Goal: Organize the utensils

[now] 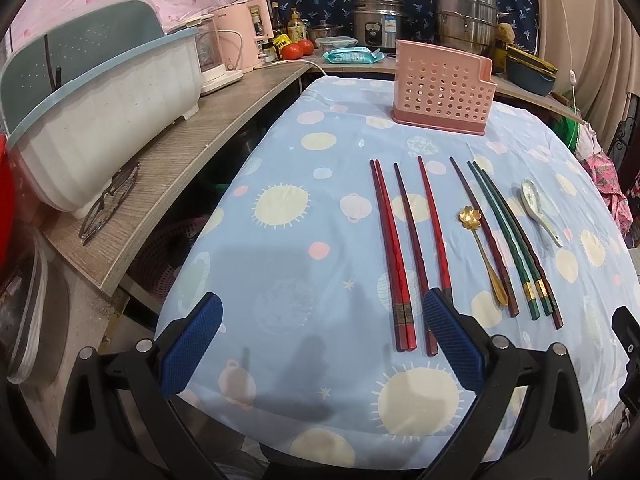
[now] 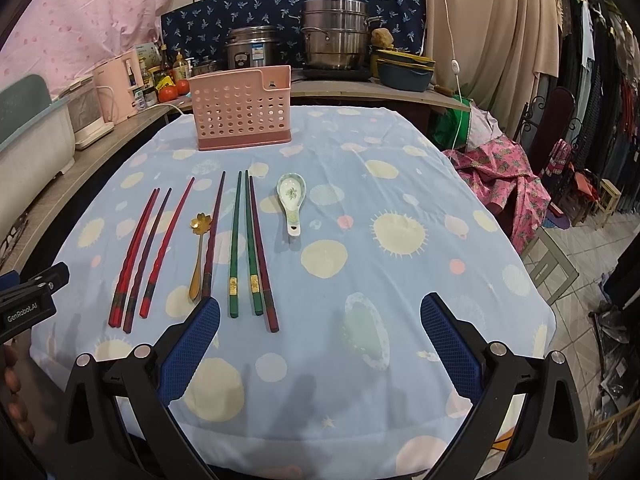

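Several chopsticks lie in a row on the blue cloth: red ones (image 1: 394, 256) (image 2: 134, 256), dark maroon ones (image 1: 484, 236) (image 2: 212, 232) and a green pair (image 1: 506, 240) (image 2: 244, 240). Among them rests a gold flower-bowl spoon (image 1: 482, 252) (image 2: 198, 248). A white ceramic soup spoon (image 1: 538, 210) (image 2: 292, 204) lies to their right. A pink perforated utensil holder (image 1: 440, 88) (image 2: 242, 108) stands upright at the far end. My left gripper (image 1: 322, 316) is open, hovering near the red chopsticks' near ends. My right gripper (image 2: 320, 318) is open, just right of the green pair's ends.
A wooden shelf (image 1: 188, 152) runs along the left with a white dish rack (image 1: 100, 120), eyeglasses (image 1: 110, 204) and a pink kettle. Pots, a rice cooker (image 2: 250, 50) and bottles line the back counter. The table's right edge drops to a chair and tiled floor (image 2: 568, 320).
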